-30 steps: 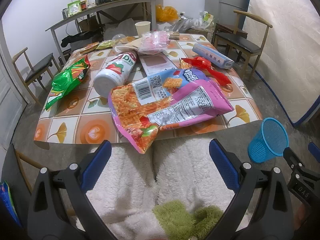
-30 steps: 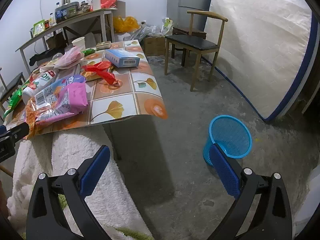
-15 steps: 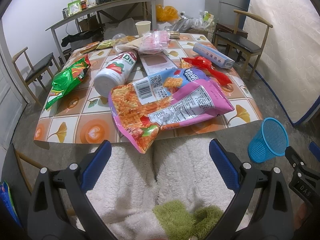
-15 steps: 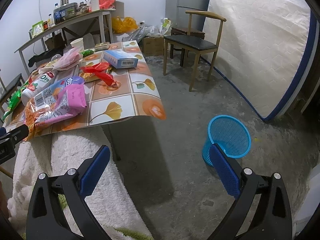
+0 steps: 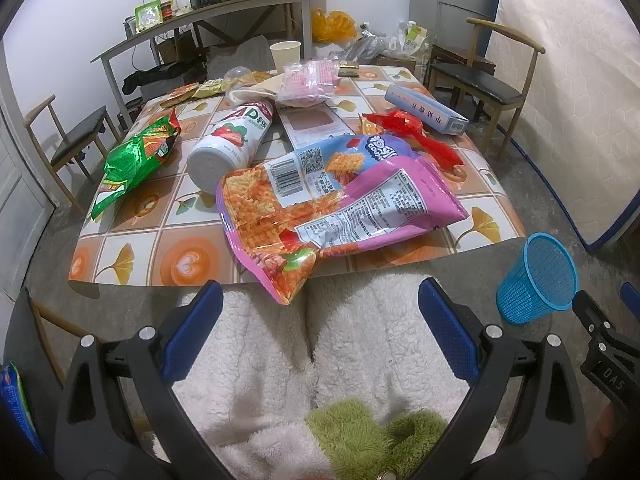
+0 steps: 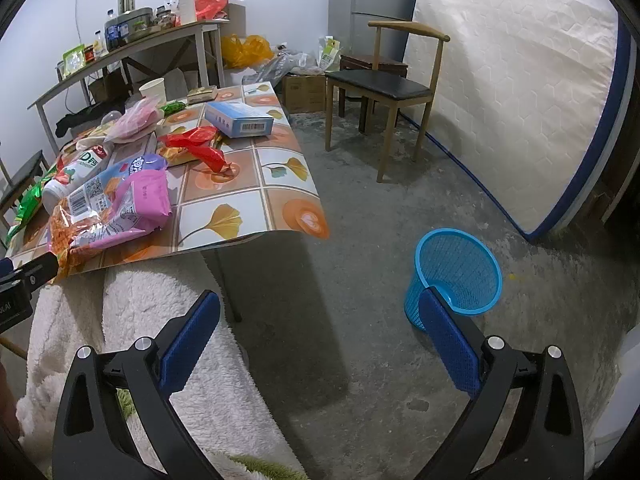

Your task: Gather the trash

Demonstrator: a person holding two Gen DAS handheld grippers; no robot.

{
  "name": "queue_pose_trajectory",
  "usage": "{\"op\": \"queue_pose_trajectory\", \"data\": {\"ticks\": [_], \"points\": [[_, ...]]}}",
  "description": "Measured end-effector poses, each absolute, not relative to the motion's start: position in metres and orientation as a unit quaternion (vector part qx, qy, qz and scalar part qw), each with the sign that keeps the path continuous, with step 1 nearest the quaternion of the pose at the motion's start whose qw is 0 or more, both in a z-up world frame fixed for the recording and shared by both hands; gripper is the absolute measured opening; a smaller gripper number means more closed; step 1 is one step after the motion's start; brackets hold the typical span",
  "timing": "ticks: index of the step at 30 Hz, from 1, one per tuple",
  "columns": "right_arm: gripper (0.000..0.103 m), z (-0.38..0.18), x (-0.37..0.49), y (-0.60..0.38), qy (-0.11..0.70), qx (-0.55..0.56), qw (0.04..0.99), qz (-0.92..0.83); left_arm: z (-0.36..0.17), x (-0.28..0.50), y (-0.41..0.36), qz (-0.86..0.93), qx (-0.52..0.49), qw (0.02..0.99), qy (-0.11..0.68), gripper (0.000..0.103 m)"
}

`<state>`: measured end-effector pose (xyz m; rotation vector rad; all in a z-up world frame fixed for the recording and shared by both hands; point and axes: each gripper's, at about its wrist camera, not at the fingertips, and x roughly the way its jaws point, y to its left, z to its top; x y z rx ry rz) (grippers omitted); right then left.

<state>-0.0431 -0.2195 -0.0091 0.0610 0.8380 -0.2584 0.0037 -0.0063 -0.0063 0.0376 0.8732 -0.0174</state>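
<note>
Both hands low at the near edge of the bench [image 5: 132,236], nothing picked yet. Left hand-held gripper [image 5: 320,328] is spread wide and holds nothing; it hangs over the person's white fleece lap. Right hand-held gripper [image 6: 320,340] is likewise wide apart and holds nothing, aimed off the bench toward the floor.

Trash is all on the bench ahead of the left hand-held gripper. Closest is the big pink-and-orange snack bag [image 5: 332,204], its corner hanging over the near edge just above and between the left fingers. Beyond it to the left lies a white strawberry drink bottle [image 5: 230,144] on its side, and further left a green chip bag [image 5: 136,156]. Beyond to the right sit a red wrapper [image 5: 412,132] and a blue-white carton [image 5: 426,109]. A paper cup [image 5: 285,52] stands at the far end.

The blue mesh wastebasket [image 6: 458,268] stands on the floor, just past the right finger of the right hand-held gripper, well apart from the bench.

Step looks like the start: approach to a first pick. Likely next move is the left hand-held gripper going forward and up to the overhanging corner of the snack bag, closing on the film there. The bag is light, crinkly and floppy, so a pinch on the edge should do, then carry it right to the wastebasket. The bag looks wide against the basket mouth, so it may need to go in end first.
</note>
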Motion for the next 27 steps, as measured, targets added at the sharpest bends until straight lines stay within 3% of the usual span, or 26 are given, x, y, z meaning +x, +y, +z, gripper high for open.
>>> {"op": "queue_pose_trajectory", "data": {"ticks": [27], "points": [[0.097,-0.0107,-0.0427,-0.2189,0.407,0.036,0.904,-0.124,-0.0135,-0.0029,0.0004,-0.009,0.010,0.904,0.428,0.094]]}}
